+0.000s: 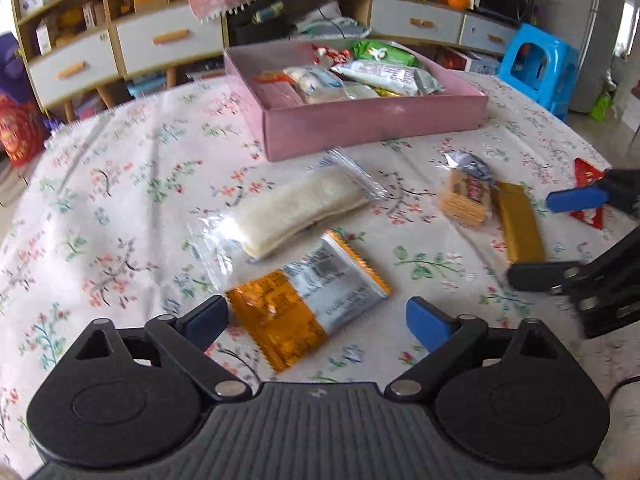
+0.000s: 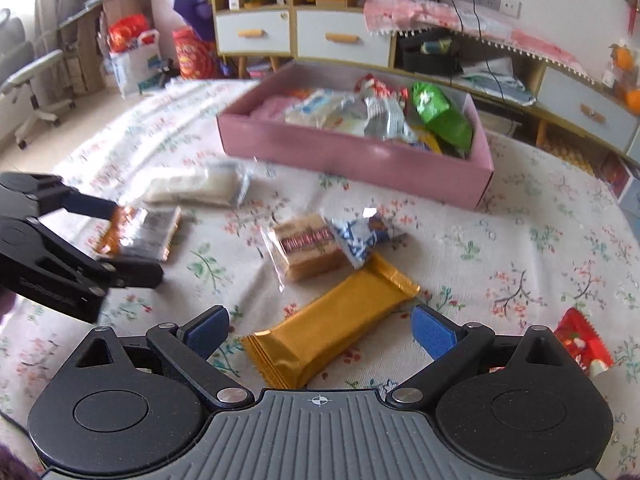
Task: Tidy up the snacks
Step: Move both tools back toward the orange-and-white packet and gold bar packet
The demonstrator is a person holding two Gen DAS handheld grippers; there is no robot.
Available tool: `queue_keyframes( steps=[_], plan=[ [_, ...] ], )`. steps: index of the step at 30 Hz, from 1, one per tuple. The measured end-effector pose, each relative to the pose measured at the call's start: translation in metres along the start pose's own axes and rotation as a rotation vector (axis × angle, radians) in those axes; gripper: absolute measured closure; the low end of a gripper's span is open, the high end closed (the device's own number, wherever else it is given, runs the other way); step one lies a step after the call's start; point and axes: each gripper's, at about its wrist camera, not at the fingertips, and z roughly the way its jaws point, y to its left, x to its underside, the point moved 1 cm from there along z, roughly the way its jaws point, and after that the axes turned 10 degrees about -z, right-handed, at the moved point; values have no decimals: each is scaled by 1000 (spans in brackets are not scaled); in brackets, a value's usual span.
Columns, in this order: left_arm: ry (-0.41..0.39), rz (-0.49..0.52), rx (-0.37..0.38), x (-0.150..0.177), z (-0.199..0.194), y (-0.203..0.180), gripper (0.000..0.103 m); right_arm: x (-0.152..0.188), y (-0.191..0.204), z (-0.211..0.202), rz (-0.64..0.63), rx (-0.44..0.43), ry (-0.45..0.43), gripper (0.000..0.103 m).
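**Both of your grippers were low over the loose snacks, jaws spread, nothing pinched yet.**

Your left gripper [image 1: 318, 318] straddled the orange-and-silver packet [image 1: 308, 300] with its jaws wide, and the pads did not press on it. Your right gripper [image 2: 320, 330] stood spread around the near end of the gold bar [image 2: 332, 328]. The gold bar lay just beside the wafer packet [image 2: 308, 250], so closing there could, I think, catch or push the wafer too. The foil wrappers look slippery, and a packet could slide out on the lift. The two grippers were near each other and could collide. The pink box [image 2: 352, 156] stood toward the far edge of the table [image 2: 520, 248], already piled with packets, among them a green packet [image 2: 440, 116]. More snacks might slide over its low wall. The white cake packet [image 1: 296, 210] and the red packet [image 2: 580, 340] lay on the cloth.
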Motion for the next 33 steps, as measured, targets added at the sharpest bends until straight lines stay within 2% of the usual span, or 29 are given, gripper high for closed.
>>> queue_keyframes(
  steps=[4, 6, 11, 14, 18, 22, 28, 33],
  plan=[
    [69, 43, 128, 6, -8, -10, 12, 10, -12, 4, 22, -10, 26, 4],
    [85, 101, 149, 13, -12, -19, 12, 16, -21, 3, 31, -9, 31, 4],
    [70, 157, 89, 21, -12, -22, 9, 29, -39, -4, 44, -13, 17, 2],
    [34, 121, 39, 13, -5, -17, 8, 29, -39, -7, 41, -28, 6, 2],
    [-8, 73, 18, 5, 3, -17, 10, 23, -31, -4, 27, -69, -8, 2],
    [-22, 55, 2, 0, 6, -21, 12, 20, -21, 1, -5, -52, -5, 0],
    [-35, 38, -10, -2, 7, -22, 20, 19, -23, 4, -6, -61, -12, 0],
    [-41, 15, -22, -4, 6, -21, 34, 16, -23, 5, -4, -55, 5, 0]
  ],
)
